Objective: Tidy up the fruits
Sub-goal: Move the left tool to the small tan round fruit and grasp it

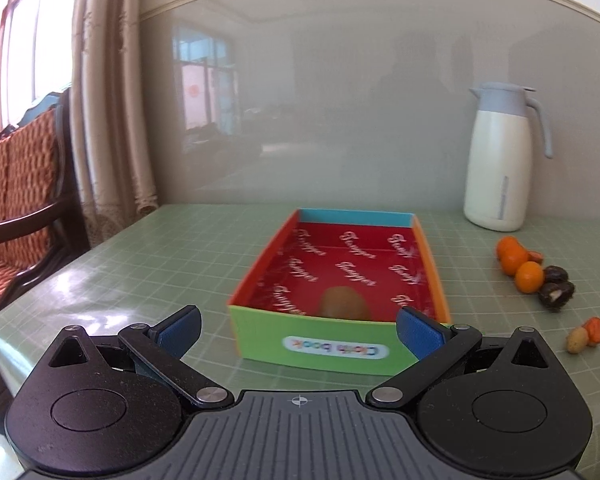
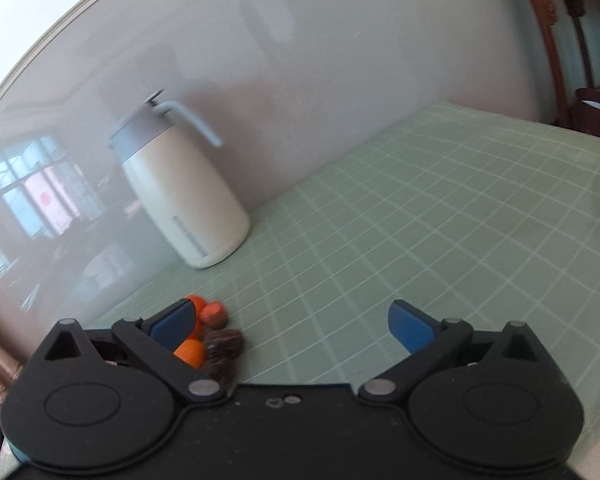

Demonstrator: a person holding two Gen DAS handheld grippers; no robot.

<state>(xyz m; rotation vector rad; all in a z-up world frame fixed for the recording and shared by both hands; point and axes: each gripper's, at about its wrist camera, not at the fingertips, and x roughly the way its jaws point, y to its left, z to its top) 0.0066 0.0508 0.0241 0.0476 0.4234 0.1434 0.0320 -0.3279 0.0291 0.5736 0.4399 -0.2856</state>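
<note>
A colourful cardboard box with a red lining lies straight ahead in the left wrist view, and a brown kiwi rests inside near its front wall. My left gripper is open just before the box's green front wall, holding nothing. To the box's right lie oranges, dark brown fruits and a small tan and orange pair. In the right wrist view my right gripper is open and empty, with oranges and a dark fruit beside its left finger.
A white thermos jug with a grey lid stands against the glossy wall; the same jug shows left of centre in the right wrist view. The green checked tablecloth stretches right. A wooden chair and curtain stand at the left.
</note>
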